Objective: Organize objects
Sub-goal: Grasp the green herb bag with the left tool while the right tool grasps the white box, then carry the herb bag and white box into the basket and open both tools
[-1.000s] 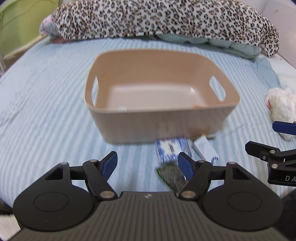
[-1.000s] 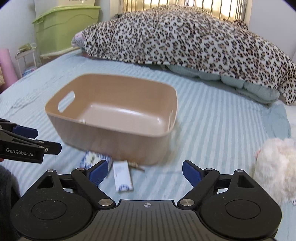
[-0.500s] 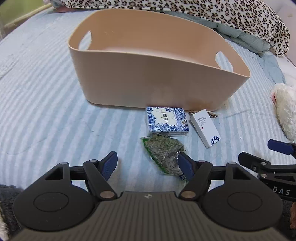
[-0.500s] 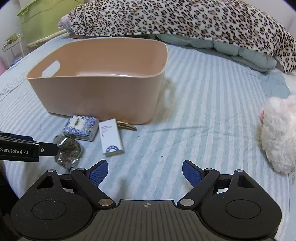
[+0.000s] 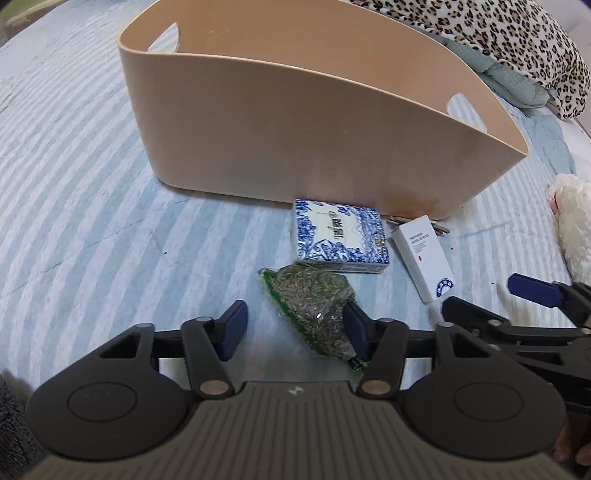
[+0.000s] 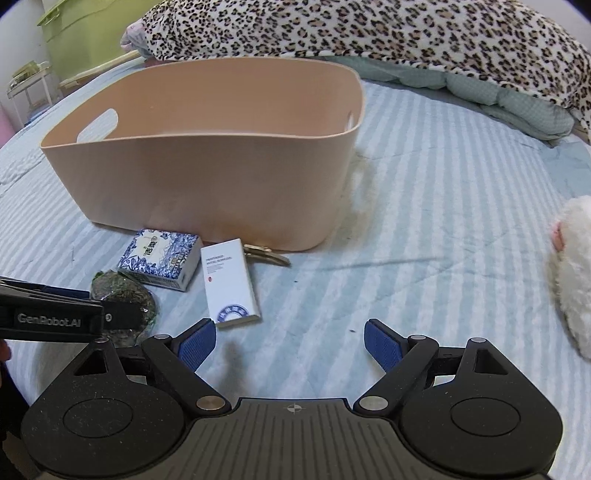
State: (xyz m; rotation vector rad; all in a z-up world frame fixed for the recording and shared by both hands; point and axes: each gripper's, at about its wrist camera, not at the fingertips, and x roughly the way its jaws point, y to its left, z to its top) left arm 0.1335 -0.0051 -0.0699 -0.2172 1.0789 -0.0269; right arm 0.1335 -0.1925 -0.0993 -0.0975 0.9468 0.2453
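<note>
Bed: a pale blue striped quilted bed cover [image 6: 424, 206] is carrying everything here.
Basket: a tan oval plastic basket with cut-out handles [image 5: 295, 122] is sitting mid-bed, open side up; its floor is hidden by the near wall.
Box: a blue-and-white floral patterned box [image 5: 340, 236] is lying flat just beside the basket's near wall.
Carton: a slim white rectangular carton with a blue round seal [image 6: 231, 282] is lying beside the box, one end close to the basket.
Stick: a small tan object [image 6: 266, 254] is poking out at the basket's foot, too small to name.
Packet: a clear plastic packet of dark green dried bits [image 5: 314, 310] is lying nearest the camera, in front of the box.
Surroundings: a leopard-print blanket [image 6: 369, 33] is heaped behind, a white fluffy plush toy [image 6: 572, 273] is lying well apart on the right, and a lime green storage bin [image 6: 81, 33] is standing off the bed.
Left claw [image 5: 295, 328]: hovering low with jaws spread wide, its right finger touching or overlapping the packet's edge, gripping nothing.
Right claw [image 6: 288, 343]: held low over bare cover, jaws spread wide, the carton just ahead of its left finger.
</note>
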